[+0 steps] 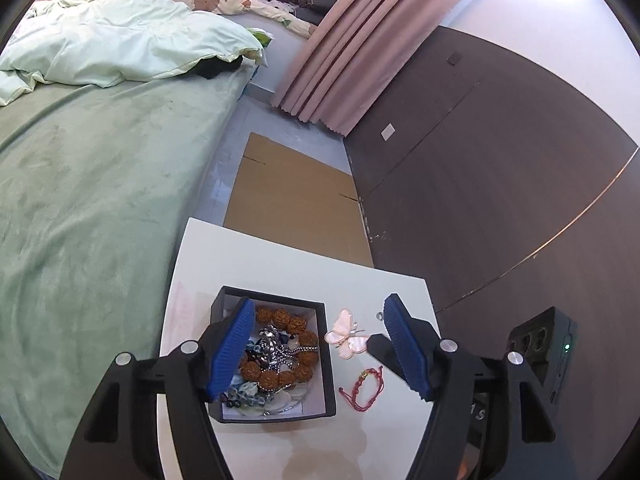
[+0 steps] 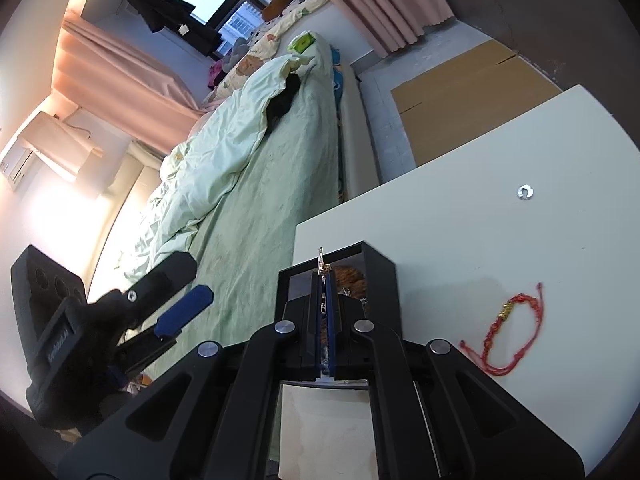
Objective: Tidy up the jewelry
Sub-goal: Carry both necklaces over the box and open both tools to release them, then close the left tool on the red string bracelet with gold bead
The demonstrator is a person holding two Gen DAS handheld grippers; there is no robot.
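Observation:
A black open box (image 1: 327, 364) on the white table (image 1: 280, 260) holds brown bead strands (image 1: 280, 318), silver chains and other jewelry. Right of it lie a pink butterfly brooch (image 1: 346, 338), a red cord bracelet (image 1: 366, 388) and a small silver ring (image 1: 378, 315). My left gripper (image 1: 320, 304) hangs open above the box's right side, with nothing between its blue pads. My right gripper (image 2: 323, 276) is shut on a small metal jewelry piece (image 2: 321, 260) that pokes out past its tips, over the box (image 2: 380, 276). The bracelet (image 2: 508, 324) and ring (image 2: 525, 192) lie to its right.
A bed with a green blanket (image 1: 100, 200) runs along the table's left. Flat cardboard (image 1: 292, 200) lies on the floor beyond the table, beside a dark wall panel (image 1: 500, 180) and pink curtains (image 1: 352, 48). The right tool's black body (image 1: 544, 344) is close on the right.

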